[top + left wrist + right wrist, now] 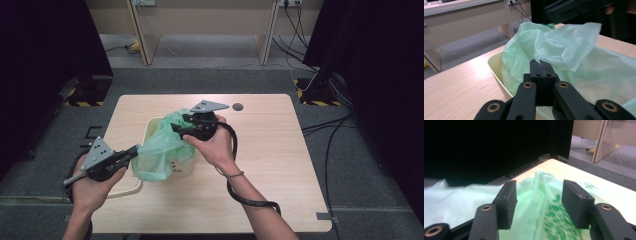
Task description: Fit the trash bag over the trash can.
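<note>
High view: a pale green plastic bag (161, 145) is seen draped in and over a cream bin (150, 125) standing on the wooden table (280, 150), with the left gripper (134, 150) brought against the bag's near-left edge and the right gripper (178, 126) held over the bag's top at the bin's far side. Left gripper view: the jaws of the left gripper (543, 67) are found pressed together, with a fold of the bag (564, 47) pinched between them above the bin's rim (495, 72). Right gripper view: the right gripper (539, 195) is recorded with its jaws standing apart, the bag (541, 202) lying in the gap between them with no pad seen pressing on it
</note>
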